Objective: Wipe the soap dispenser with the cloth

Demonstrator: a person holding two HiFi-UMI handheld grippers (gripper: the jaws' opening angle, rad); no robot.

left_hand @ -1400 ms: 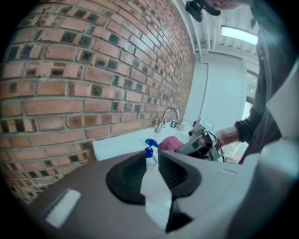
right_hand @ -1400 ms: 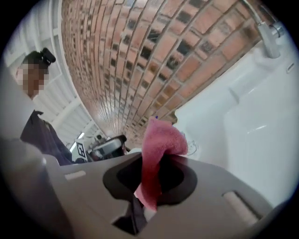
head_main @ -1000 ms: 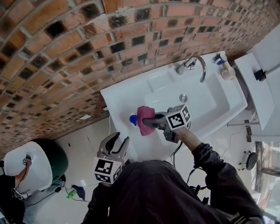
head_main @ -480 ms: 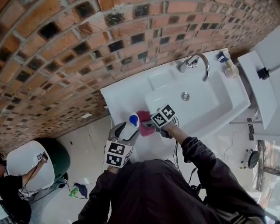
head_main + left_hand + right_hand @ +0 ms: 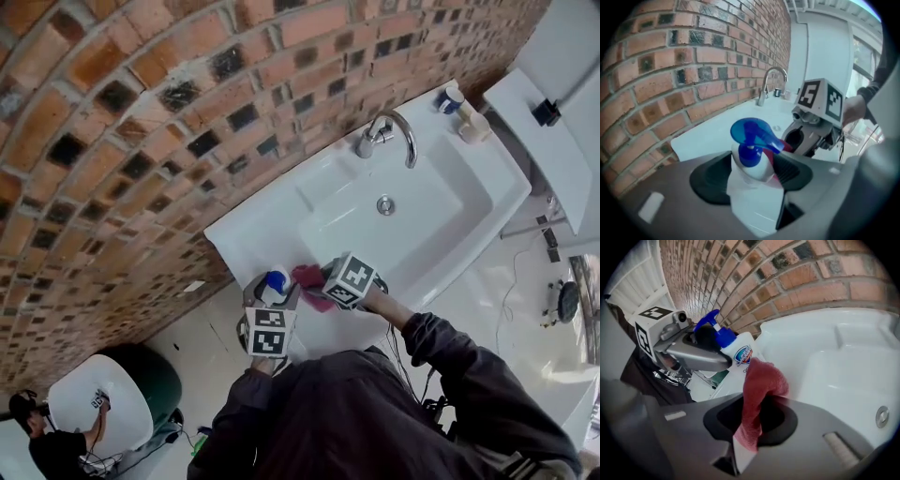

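The soap dispenser point(image 5: 275, 280), a white bottle with a blue pump, stands on the sink's left rim point(image 5: 246, 229). My left gripper point(image 5: 274, 293) straddles it. In the left gripper view the dispenser point(image 5: 751, 157) sits between the jaws, which are opening, with a dark gap at the left pad. My right gripper point(image 5: 319, 285) is shut on a red cloth point(image 5: 307, 277). In the right gripper view the cloth point(image 5: 761, 379) bulges from the jaws and touches the side of the dispenser point(image 5: 741, 354). One left finger point(image 5: 701, 356) lies along the pump.
A brick wall point(image 5: 141, 112) backs the white sink, with the faucet point(image 5: 391, 132) and drain point(image 5: 385, 204) to the right. Small bottles point(image 5: 461, 110) stand at the sink's far corner. A white tub point(image 5: 98, 412) and a person are on the floor at lower left.
Both grippers came down onto the dispenser. The left gripper moved from beside the sink to around the bottle and its jaws widened. The cloth stayed held by the right gripper.
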